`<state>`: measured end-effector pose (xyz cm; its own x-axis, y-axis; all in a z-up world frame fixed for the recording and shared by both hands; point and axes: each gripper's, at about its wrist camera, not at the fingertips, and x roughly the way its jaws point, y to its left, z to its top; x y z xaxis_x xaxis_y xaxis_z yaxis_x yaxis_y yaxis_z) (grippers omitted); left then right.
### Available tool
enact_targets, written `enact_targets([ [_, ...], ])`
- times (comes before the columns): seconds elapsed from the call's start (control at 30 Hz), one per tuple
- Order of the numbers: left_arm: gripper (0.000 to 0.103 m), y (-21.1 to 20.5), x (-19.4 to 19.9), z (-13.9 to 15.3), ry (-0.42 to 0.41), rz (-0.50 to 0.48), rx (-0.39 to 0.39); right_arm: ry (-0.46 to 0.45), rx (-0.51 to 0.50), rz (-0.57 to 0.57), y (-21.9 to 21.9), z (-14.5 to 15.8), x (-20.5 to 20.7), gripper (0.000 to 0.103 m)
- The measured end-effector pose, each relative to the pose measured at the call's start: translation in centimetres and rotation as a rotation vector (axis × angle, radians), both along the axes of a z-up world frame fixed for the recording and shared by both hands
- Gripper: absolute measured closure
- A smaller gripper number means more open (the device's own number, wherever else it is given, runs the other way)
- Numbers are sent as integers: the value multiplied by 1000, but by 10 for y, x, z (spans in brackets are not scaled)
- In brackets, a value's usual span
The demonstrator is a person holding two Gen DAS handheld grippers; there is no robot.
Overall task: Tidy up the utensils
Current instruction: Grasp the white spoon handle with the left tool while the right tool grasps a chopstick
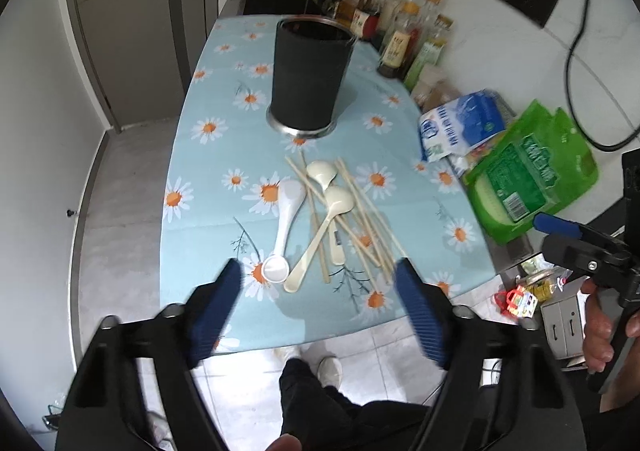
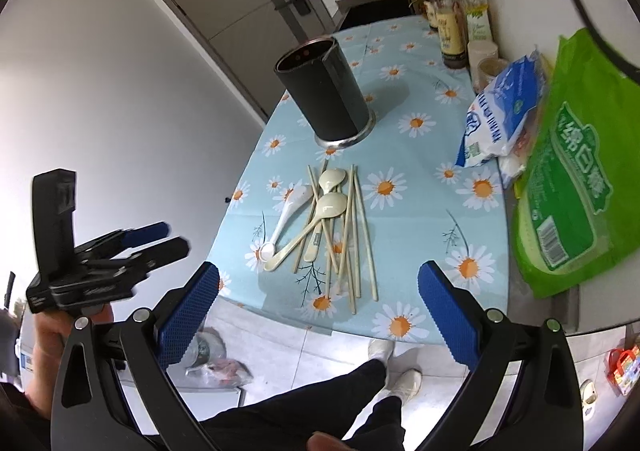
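A black utensil holder [image 1: 310, 75] [image 2: 326, 91] stands upright on the daisy tablecloth [image 1: 208, 171] [image 2: 416, 219]. In front of it lies a pile of several wooden chopsticks [image 1: 368, 227] [image 2: 354, 235], two cream spoons [image 1: 320, 239] [image 2: 316, 219] and a white spoon [image 1: 286, 219] [image 2: 288, 211]. My left gripper [image 1: 318, 275] is open and empty, above the table's near edge by the spoon handles. My right gripper [image 2: 318, 279] is open and empty, near the chopstick ends. Each gripper also shows in the other wrist view, the right [image 1: 560, 231] and the left [image 2: 156, 239].
Sauce and oil bottles [image 1: 400, 23] [image 2: 452, 11] line the back right. A blue-white bag [image 1: 460, 123] [image 2: 500, 111] and a green bag [image 1: 528, 175] [image 2: 572, 187] lie at the right edge. A sink [image 1: 280, 3] is behind the holder. My legs and the tiled floor are below.
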<state>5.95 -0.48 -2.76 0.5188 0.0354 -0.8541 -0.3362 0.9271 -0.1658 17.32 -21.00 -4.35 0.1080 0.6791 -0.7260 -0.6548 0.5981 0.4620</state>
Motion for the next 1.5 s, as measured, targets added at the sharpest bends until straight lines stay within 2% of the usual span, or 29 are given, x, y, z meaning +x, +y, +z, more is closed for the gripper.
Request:
enact_targets([
  [0.2,31,13,15,-13,10,-22,2,5,-30,19,14,-11,11,6],
  [0.37,33,32,34,-42,53,-45,-19,44,-71,46,36,-27,21,22],
  [0.47,41,40,48,-63,94,-59,-40,50,-102,44,49,-36,27,27],
  [0.53,42,43,55,-72,116,-55,-19,51,-135,41,59,-43,31,32],
  [0.6,42,45,61,-80,130,-67,-18,79,-145,39,65,-50,35,32],
  [0.73,49,51,76,-102,174,-89,-30,98,-154,31,72,-58,44,32],
  [0.87,53,55,93,-126,232,-121,-48,127,-167,40,79,-65,50,37],
  [0.93,60,56,101,-133,245,-145,-61,135,-181,52,82,-68,53,39],
  [1.0,61,57,108,-139,264,-155,-64,135,-200,62,87,-71,58,41],
  [1.07,67,58,115,-143,276,-173,-74,139,-229,77,95,-74,64,44],
  [1.17,71,57,124,-144,295,-203,-50,155,-275,81,105,-78,75,46],
  [1.27,84,56,130,-145,310,-214,-40,166,-351,113,120,-85,85,49],
  [1.5,85,53,137,-147,308,-248,-31,222,-490,210,153,-112,101,54],
])
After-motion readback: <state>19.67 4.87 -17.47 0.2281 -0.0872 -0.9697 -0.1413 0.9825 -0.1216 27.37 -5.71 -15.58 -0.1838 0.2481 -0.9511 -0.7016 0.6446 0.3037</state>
